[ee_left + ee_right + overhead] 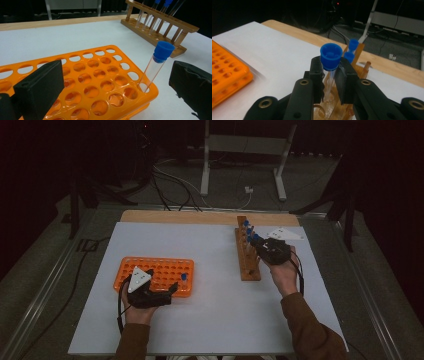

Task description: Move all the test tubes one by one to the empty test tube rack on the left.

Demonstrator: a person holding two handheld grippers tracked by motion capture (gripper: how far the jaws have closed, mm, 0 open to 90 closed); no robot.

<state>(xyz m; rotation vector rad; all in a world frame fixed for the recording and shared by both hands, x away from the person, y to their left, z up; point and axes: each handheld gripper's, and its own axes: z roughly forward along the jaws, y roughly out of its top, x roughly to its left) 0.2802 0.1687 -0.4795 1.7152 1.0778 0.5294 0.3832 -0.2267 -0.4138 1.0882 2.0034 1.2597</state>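
Note:
An orange tube rack [155, 272] [100, 75] lies on the left of the white table, with one blue-capped clear tube [156, 66] [183, 280] standing in a hole near its right end. My left gripper [156, 287] [115, 82] rests at the rack's near edge, open, its black pads either side of that tube without touching it. On the right, a wooden tube rack [246, 255] [160, 25] holds several blue-capped tubes. My right gripper [260, 247] [331, 75] is over it, shut on a blue-capped tube [331, 58] just below its cap, the tube's lower part still among the wooden holes.
The white table mat [210, 315] lies between the racks and toward the front. A wooden strip [200, 217] runs along the far edge. A metal stand [245, 150] and cables [175, 182] sit on the floor behind.

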